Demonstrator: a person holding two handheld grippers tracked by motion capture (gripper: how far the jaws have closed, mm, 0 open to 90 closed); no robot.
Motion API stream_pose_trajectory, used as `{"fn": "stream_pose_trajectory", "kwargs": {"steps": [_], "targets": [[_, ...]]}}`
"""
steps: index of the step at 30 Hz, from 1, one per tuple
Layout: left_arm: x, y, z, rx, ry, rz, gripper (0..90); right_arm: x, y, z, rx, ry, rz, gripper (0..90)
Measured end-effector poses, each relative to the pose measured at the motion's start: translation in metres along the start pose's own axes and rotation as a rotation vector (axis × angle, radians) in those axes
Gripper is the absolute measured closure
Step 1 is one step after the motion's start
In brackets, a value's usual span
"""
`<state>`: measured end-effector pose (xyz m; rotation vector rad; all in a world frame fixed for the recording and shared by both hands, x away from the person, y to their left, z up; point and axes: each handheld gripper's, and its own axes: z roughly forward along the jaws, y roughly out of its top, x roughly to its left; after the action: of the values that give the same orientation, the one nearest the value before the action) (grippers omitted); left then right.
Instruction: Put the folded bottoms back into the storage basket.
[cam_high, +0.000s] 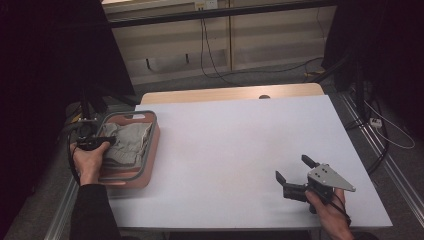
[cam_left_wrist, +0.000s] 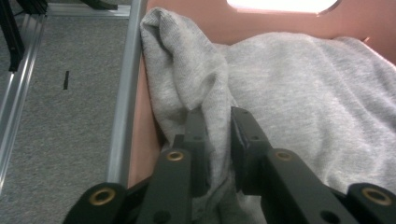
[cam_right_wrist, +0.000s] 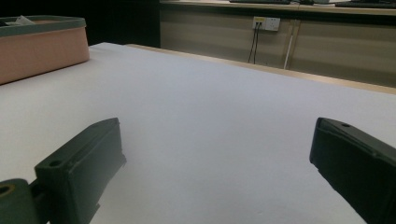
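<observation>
Grey garment (cam_left_wrist: 299, 93): crumpled in the pink basket (cam_high: 150, 165) at the table's left edge; one fold rides up the near wall.
Left gripper (cam_left_wrist: 217, 140): my jaws pinch that raised fold, narrow gap full of cloth, likely the easiest handle for lifting it out.
Right gripper (cam_high: 296, 172): jaws wide, nothing held, low over the white table (cam_high: 235, 140), well apart, leaving room to lay cloth.

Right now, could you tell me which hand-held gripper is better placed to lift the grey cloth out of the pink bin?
Left: the left hand-held gripper already pinches a fold of the grey cloth inside the pink bin. The right hand-held gripper is open, far across the table.
</observation>
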<state>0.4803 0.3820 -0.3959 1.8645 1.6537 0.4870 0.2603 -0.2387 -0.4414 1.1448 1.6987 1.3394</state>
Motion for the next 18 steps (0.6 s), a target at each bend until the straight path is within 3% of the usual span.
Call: {"fn": "stream_pose_trajectory", "kwargs": {"steps": [4,7,9,15,18], "targets": [[-0.0013,0.0007,-0.0010,-0.014,-0.012,0.015,68.4,-0.0004,-0.0003,0.0006,0.001,0.003,0.003,2.3],[-0.0015,0.0010,-0.0010,-0.017,-0.019,0.004,63.0,-0.0008,-0.0005,0.0011,0.002,0.005,0.006,2.3],[-0.0020,0.0015,-0.0012,-0.015,-0.016,-0.006,54.7,-0.0011,-0.0006,0.0014,0.003,0.006,0.006,2.3],[-0.0027,0.0019,-0.0051,-0.046,-0.038,0.005,43.4,-0.0012,-0.0008,0.0012,0.002,0.006,0.008,2.3],[-0.0033,0.0028,-0.0089,-0.079,-0.037,-0.022,37.4,-0.0012,-0.0008,0.0009,0.003,0.004,0.013,2.3]]}}
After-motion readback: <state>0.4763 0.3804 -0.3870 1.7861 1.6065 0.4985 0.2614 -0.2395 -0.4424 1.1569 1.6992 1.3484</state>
